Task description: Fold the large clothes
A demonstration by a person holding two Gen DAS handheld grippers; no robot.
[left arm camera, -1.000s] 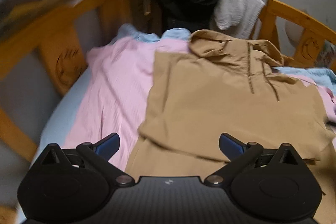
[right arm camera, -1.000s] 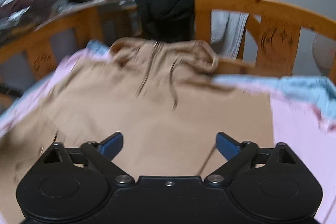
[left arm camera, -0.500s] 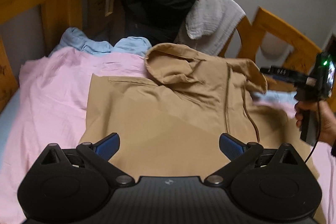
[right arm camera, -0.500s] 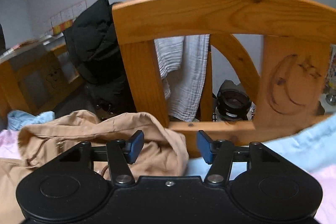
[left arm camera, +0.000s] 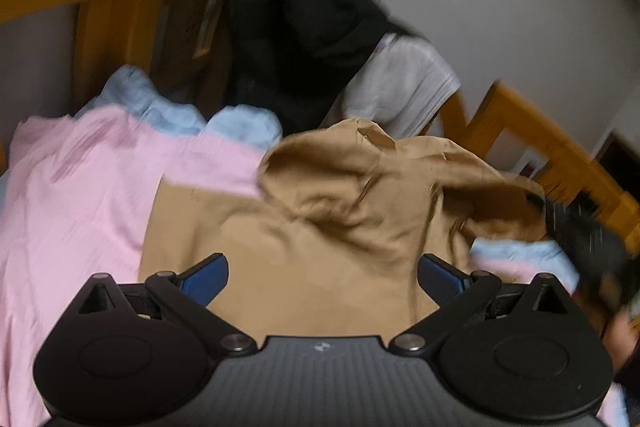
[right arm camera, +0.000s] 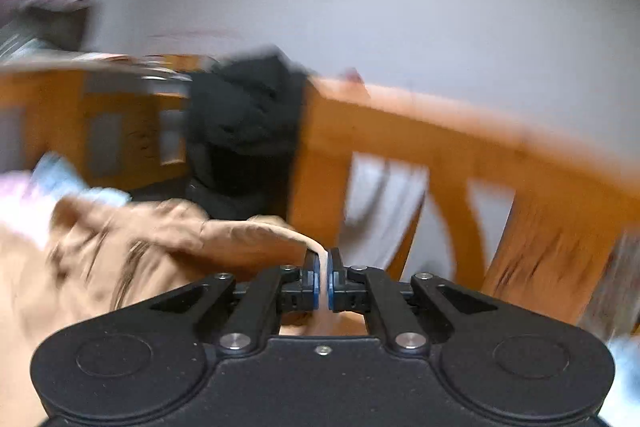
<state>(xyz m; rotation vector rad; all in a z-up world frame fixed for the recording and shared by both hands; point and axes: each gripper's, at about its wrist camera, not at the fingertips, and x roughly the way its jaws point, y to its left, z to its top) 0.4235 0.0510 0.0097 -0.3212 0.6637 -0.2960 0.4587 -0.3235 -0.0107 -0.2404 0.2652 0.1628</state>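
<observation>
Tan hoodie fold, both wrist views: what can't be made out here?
- Right wrist view: motion blur smears the tan hoodie; how much cloth sits in the shut jaws of the right gripper is unclear.
- Left wrist view: the hoodie's lower hem is hidden behind the left gripper body.
- Left wrist view: the right gripper at the right edge is a dark blur; its hold cannot be seen there.

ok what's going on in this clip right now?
A person is folding a tan hoodie spread on a pink sheet on a wooden-framed bed. The right tongs are shut on an edge of the hoodie's fabric near the hood end, by the bed rail. The left tongs hang open over the hoodie's body, gripping nothing. Both views are motion-blurred. A black garment and a white one are draped over the far rail.
</observation>
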